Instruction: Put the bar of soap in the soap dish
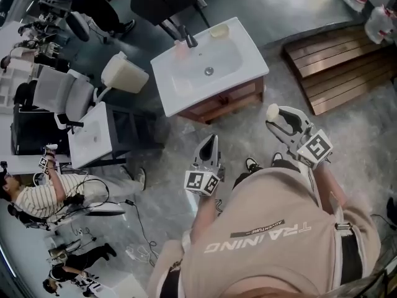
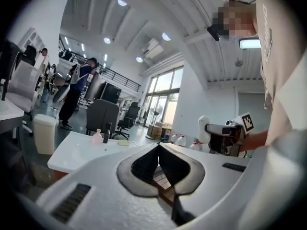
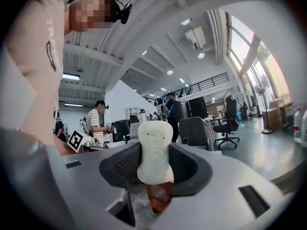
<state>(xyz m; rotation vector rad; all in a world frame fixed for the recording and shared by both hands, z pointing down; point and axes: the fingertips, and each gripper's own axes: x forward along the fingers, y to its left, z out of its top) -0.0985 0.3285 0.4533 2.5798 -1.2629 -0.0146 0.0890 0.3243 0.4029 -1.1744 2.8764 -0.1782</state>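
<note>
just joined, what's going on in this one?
A person stands back from a vanity sink with a hand-held gripper in each hand. The right hand-held gripper is clamped on a white bar of soap in mid-air. The left hand-held gripper is shut and empty. The soap dish sits on the sink's far corner; the soap hasn't reached it.

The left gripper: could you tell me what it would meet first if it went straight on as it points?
Probably the white washbasin, near its front edge; nothing stands between it and the left gripper, though depth is unclear.
</note>
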